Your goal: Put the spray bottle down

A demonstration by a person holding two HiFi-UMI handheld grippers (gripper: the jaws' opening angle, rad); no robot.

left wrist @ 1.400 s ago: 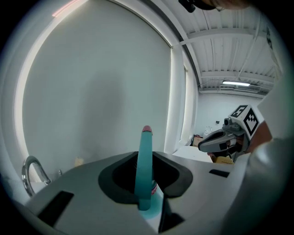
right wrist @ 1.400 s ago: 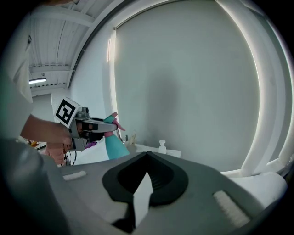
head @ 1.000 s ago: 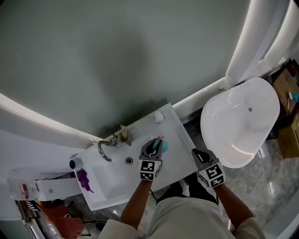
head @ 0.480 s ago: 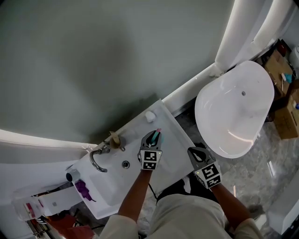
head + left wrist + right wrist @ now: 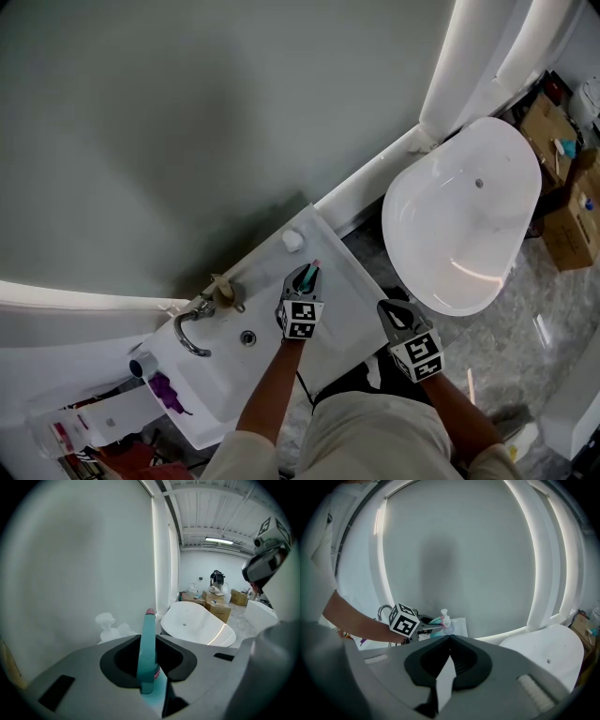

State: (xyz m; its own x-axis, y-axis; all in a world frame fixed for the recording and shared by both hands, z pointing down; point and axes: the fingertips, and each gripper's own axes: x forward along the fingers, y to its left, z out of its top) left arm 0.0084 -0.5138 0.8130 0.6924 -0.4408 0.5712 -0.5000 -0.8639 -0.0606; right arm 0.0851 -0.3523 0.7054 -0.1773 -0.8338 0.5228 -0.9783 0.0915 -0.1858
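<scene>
Left gripper: My left gripper (image 5: 307, 275) is over the right half of the white washbasin (image 5: 349, 286), reaching from the front edge toward the wall side. Its fingers are clenched on the teal spray bottle (image 5: 147, 641).

Spray bottle: In the left gripper view I see its neck standing up between the two fingers, with the pink tip above them. It is over the flat part of the washbasin, between the drain (image 5: 247, 337) and the right edge. I cannot tell whether its base touches the surface.

Right gripper: My right gripper (image 5: 450, 638) is off the washbasin, just beyond its front right corner and well apart from the bottle. Its fingers are drawn together at the tips, and I make out no object between them.

Pump bottle: A small white pump bottle (image 5: 292, 240) stands at the far right corner of the washbasin, near the pink tip of the spray bottle.

Faucet: A curved chrome faucet (image 5: 187, 333) sits at the back edge, left of the drain.

Left end: Something purple (image 5: 167, 389) lies by the left edge of the washbasin.

Surroundings: A white freestanding bathtub (image 5: 464, 216) stands to the right of the washbasin, with cardboard boxes (image 5: 572, 225) beyond it. A plain grey wall (image 5: 187, 122) runs behind.
</scene>
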